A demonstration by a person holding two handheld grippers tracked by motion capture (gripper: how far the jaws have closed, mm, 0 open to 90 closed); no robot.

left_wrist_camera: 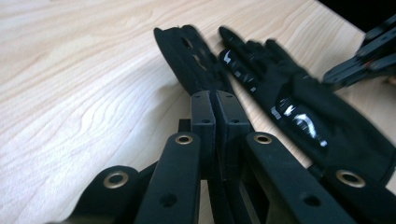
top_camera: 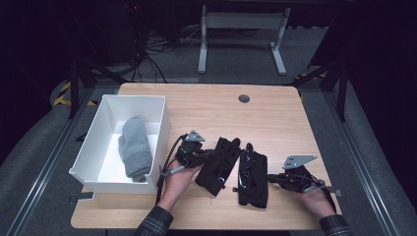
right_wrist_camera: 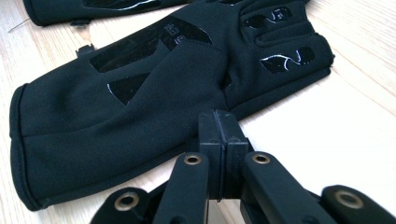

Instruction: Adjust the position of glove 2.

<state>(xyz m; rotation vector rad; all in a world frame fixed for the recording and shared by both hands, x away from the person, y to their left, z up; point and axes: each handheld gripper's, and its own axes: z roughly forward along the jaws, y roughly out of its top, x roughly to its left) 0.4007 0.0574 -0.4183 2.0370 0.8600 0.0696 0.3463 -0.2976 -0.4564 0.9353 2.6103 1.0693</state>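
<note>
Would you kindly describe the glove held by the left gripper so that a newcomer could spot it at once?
Start at the white bin on the left of the wooden table. Just right of it lie two black gloves side by side. The one meant is the left glove, nearer the bin and tilted, its edge pinched by the left gripper; the right glove lies straighter.

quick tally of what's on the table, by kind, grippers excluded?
Black gloves: 2, left glove and right glove
White bin: 1
Grey rolled towel: 1, inside the bin
Total: 4
</note>
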